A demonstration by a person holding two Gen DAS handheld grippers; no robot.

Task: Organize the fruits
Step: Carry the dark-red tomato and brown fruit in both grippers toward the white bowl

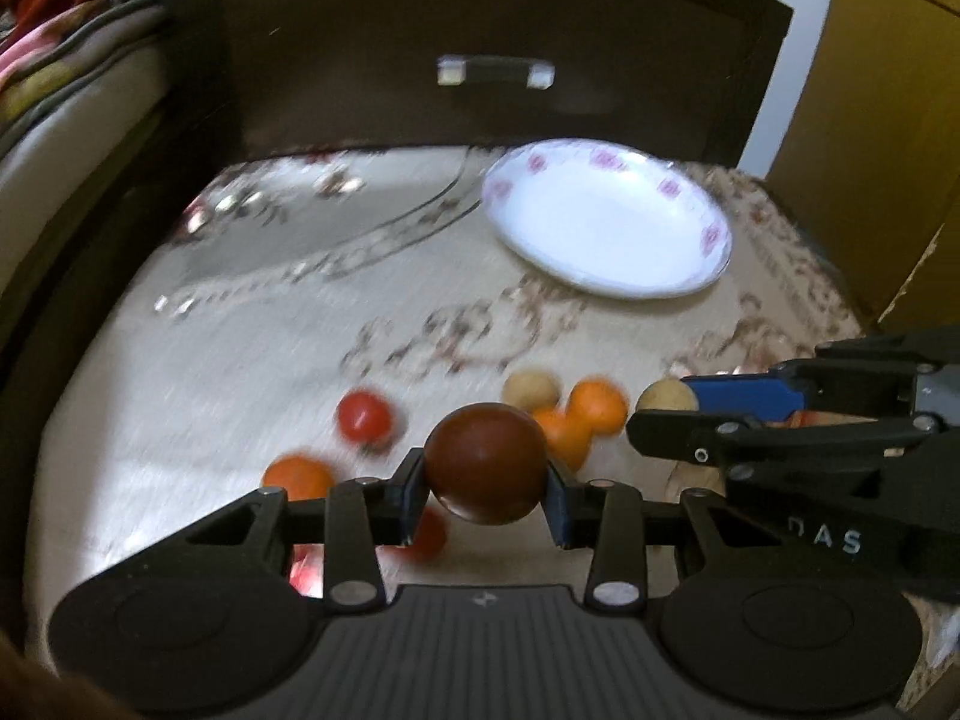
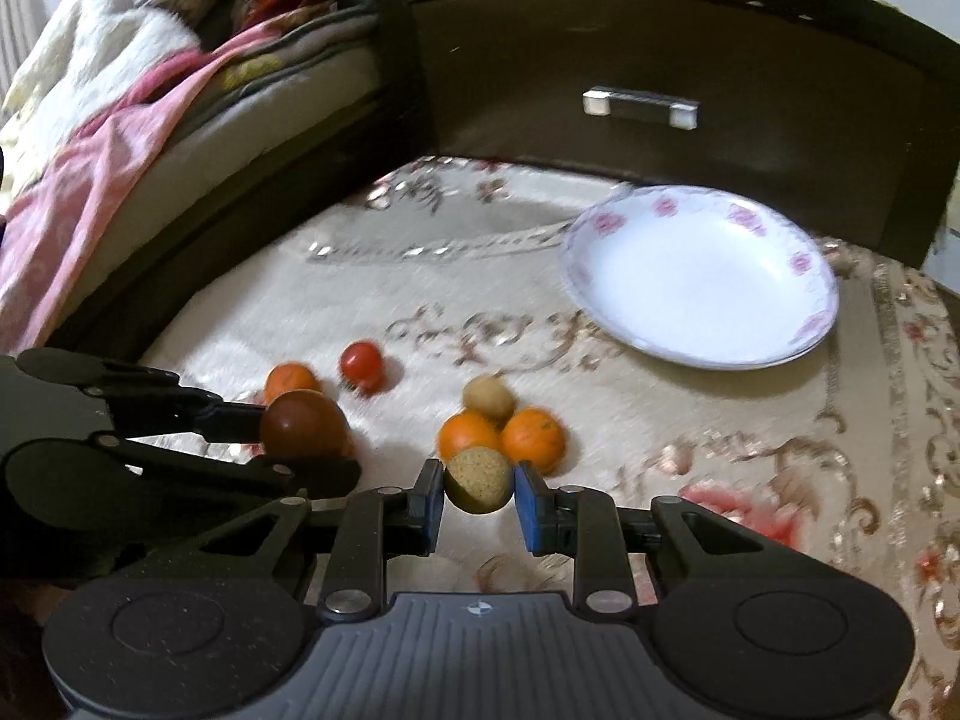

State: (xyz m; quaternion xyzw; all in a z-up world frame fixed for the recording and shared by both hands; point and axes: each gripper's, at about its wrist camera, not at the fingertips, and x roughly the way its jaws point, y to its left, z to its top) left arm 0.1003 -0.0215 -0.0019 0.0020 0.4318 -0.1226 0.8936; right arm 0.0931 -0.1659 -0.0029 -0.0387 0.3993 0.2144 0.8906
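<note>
Left gripper [image 1: 486, 489] clamps a dark red round fruit [image 1: 485, 463] at lower centre. Right gripper [image 2: 478, 495] clamps a tan speckled round fruit [image 2: 478, 479]. White floral-rimmed plate [image 2: 702, 276] lies at upper right.

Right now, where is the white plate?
The white plate sits on the patterned rug at far right in both views, just in front of the dark drawer, well beyond the loose oranges.

White letters — seemingly "DAS" — stand on the right hand-held gripper [image 1: 663, 414].
</note>
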